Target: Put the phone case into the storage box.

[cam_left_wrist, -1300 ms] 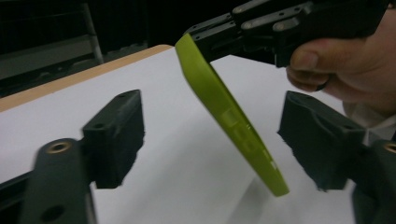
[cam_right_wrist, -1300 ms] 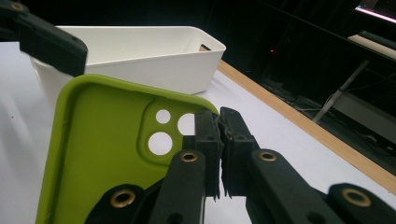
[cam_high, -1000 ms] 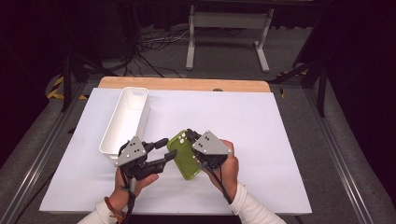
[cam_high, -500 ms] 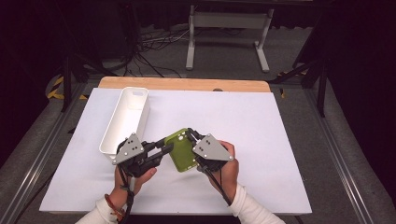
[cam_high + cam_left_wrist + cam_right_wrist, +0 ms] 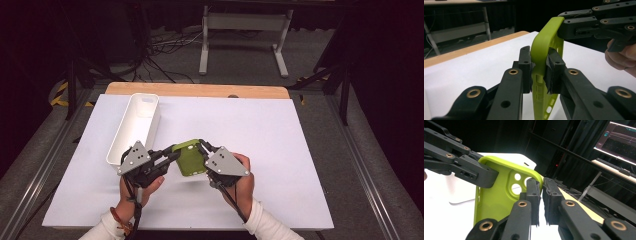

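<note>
Room: we see a dark space, a grey floor and a white metal stand (image 5: 243,35) beyond the table.
Table (image 5: 300,150): white top with a wooden far edge.
Bin (image 5: 135,127): long, white, at the left, just behind the left gripper.
Phone case (image 5: 189,157): green, held up over the near middle between both tools.
Left gripper (image 5: 169,155): we watch its jaws finish closing; they now clamp the case's edge, which a second ago sat loose between them.
Right gripper (image 5: 204,148): closed on the case's opposite rim, as before.
</note>
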Demonstrator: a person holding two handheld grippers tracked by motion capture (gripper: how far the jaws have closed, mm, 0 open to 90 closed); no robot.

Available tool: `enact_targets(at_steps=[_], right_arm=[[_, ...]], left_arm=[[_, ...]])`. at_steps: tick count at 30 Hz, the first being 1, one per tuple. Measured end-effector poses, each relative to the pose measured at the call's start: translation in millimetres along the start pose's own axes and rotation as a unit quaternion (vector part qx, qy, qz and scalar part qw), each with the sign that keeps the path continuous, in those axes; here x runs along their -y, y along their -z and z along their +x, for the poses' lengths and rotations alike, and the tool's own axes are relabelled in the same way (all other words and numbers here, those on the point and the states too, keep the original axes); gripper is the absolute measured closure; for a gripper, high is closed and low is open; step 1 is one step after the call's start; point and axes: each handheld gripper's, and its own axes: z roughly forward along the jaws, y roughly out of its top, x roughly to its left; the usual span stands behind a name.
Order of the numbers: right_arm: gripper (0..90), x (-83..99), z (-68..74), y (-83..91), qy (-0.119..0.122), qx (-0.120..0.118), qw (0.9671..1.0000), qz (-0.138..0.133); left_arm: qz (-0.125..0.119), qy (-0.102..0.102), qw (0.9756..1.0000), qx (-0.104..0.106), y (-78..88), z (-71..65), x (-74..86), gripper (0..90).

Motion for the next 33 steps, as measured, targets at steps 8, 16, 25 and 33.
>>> enact_targets(at_steps=[8, 16, 25, 33], right_arm=[[83.4, 2.1, 0.4, 1.7, -0.005, -0.008, 1.0000, 0.000], [81.4, 2.4, -1.0, 2.3, -0.005, -0.020, 0.9998, -0.002], [72.9, 3.0, -5.0, 6.6, -0.012, -0.027, 0.9995, -0.002], [66.4, 6.3, -11.5, 14.3, -0.012, -0.035, 0.9993, 0.004]], left_arm=[[0.007, -0.017, 0.9998, 0.002, 1.5, 0.8, -1.1, 78.1], [0.011, -0.025, 0.9996, 0.005, 3.7, 1.0, -2.6, 78.4], [0.007, -0.029, 0.9996, 0.002, 6.7, 3.8, -2.7, 78.4], [0.007, -0.046, 0.9989, 0.004, 9.0, -1.1, -3.5, 78.4]])
